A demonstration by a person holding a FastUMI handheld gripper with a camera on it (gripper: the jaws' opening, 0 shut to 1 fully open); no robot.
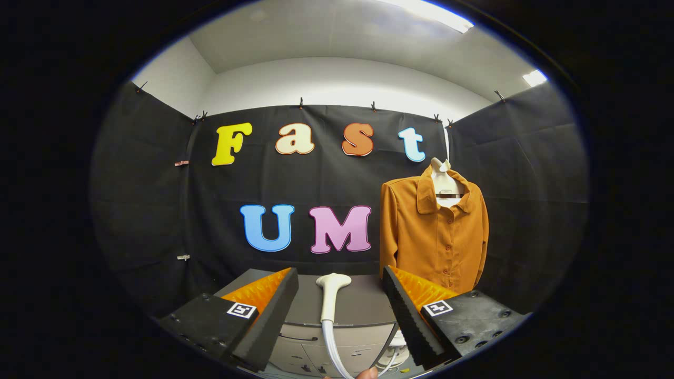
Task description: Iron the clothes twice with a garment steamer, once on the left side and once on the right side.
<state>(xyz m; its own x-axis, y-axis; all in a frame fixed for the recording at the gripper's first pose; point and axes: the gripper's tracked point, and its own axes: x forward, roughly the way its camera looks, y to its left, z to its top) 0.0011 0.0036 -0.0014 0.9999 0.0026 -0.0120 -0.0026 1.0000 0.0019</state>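
So, gripper wide open, steamer upright between fingers, untouched. Looks light, rigid, slick plastic; grab mid-handle, hose will drag. Shirt right of centre, floppy.

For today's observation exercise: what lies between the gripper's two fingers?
In the gripper view, the white steamer head stands upright between the open gripper's fingers, untouched, its hose trailing down. The orange shirt hangs beyond.

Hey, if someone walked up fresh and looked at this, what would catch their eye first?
Probably the orange shirt, hanging buttoned on a pale hanger against the dark booth wall, beyond the fingers and off to their right. Next, the white steamer head standing upright between the open fingers of the gripper, its hose trailing down over a grey cabinet.
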